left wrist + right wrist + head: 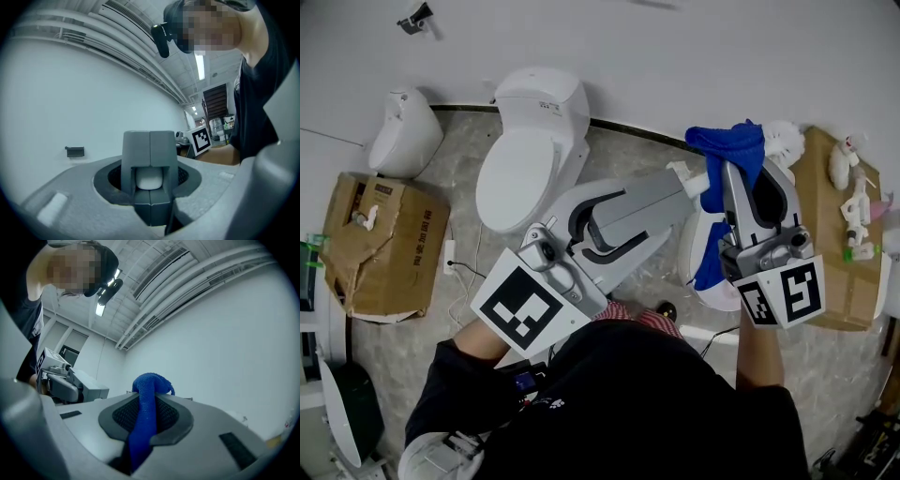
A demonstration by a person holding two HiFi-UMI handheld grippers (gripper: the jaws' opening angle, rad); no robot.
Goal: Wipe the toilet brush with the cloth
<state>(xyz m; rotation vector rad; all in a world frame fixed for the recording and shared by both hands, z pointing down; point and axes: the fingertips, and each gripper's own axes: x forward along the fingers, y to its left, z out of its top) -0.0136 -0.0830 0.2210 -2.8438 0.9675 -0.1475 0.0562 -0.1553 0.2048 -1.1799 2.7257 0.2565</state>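
left gripper (150,147) clamped on toilet brush (149,179) handle; right gripper (149,399) pinching cloth (142,427) up against brush; wiping looks midway, not done imo

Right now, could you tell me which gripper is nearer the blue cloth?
Right: the right gripper grips the blue cloth; the left gripper, holding the toilet brush, sits just beside it.

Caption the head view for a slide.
Left gripper holds the toilet brush; right gripper holds the blue cloth against it.
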